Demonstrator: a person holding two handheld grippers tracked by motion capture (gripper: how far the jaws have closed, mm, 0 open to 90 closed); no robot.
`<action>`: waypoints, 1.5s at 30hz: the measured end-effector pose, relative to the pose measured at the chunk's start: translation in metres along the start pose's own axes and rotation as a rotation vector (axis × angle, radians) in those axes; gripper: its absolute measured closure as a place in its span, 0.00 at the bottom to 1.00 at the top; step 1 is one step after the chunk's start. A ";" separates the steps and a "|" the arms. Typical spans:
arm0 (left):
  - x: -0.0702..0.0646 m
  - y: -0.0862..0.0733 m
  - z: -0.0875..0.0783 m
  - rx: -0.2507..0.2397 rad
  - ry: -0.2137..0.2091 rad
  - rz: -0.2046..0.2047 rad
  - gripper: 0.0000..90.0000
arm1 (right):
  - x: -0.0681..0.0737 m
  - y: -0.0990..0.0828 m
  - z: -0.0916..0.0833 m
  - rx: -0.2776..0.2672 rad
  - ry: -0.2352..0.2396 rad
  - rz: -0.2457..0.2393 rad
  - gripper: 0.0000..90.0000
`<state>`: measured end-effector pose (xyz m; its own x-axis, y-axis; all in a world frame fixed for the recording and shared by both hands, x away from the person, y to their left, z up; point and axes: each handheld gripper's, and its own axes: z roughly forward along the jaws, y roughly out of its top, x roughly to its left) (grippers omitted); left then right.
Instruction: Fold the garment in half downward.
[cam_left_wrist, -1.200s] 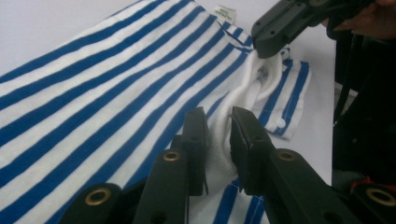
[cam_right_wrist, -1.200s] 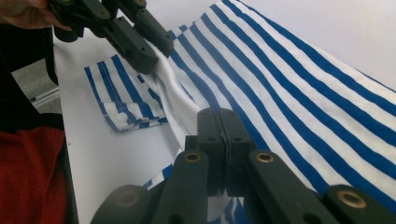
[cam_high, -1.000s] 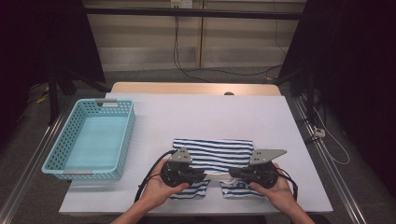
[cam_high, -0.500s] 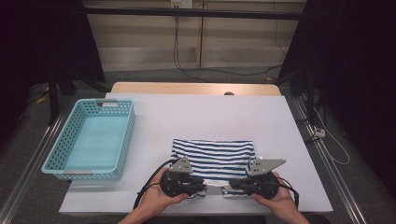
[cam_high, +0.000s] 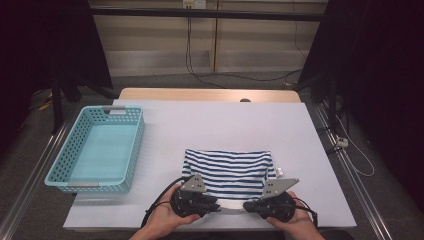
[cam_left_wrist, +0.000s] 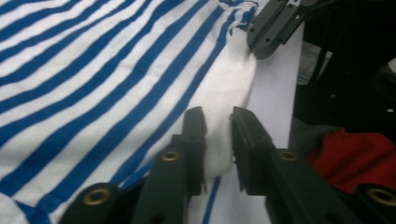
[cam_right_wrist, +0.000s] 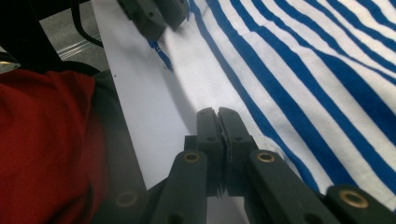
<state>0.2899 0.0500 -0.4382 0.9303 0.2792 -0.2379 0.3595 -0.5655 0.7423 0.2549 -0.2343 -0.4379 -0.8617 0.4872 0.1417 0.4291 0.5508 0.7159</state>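
At the near edge of the tabletop (cam_high: 310, 150), the left gripper (cam_left_wrist: 217, 116) is seen with its jaws parted, and they have just been opening; the white hem of the striped cloth (cam_high: 227, 170) lies between them, but the pads are not pressed on it. The hem has been let go on that side, it would seem. The right gripper (cam_right_wrist: 217, 114) is seen pinched tight, the cloth's near hem caught between its jaws, right by the table's near edge.

The cloth itself is laid flat on the near half of the tabletop, a little right of centre, its hem toward the person, folded into a rough rectangle. A small white tag (cam_high: 278, 172) is seen sticking out at its right side.

Further off, by the left edge, a basket (cam_high: 135, 145) is standing empty, well apart from the cloth.

Now the risks. With one corner freed and the other pinched, any pull by the right gripper could drag the fold askew, and the neat rectangle would be lost. If the right jaws are lifted before they are opened, the hem could be carried up and the top layer peeled back. The hem lies close to the near edge, so a tug toward the person could slide the cloth off the table. The left jaws could also snag the hem if they are drawn away low.
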 end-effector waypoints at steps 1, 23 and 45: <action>0.000 -0.001 -0.001 0.020 0.004 0.004 0.81 | 0.001 -0.001 0.001 0.003 0.003 0.007 0.97; 0.000 0.002 -0.005 -0.080 0.017 -0.006 0.70 | 0.004 0.003 0.002 -0.047 0.038 0.030 0.77; 0.057 0.003 -0.040 -0.226 0.304 -0.080 0.07 | -0.001 0.018 0.012 -0.159 -0.055 0.070 0.43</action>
<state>0.3408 0.0955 -0.4245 0.8239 0.5519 -0.1292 0.3735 -0.3571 0.8562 0.2664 -0.2173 -0.4334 -0.8134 0.5591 0.1607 0.4355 0.4021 0.8053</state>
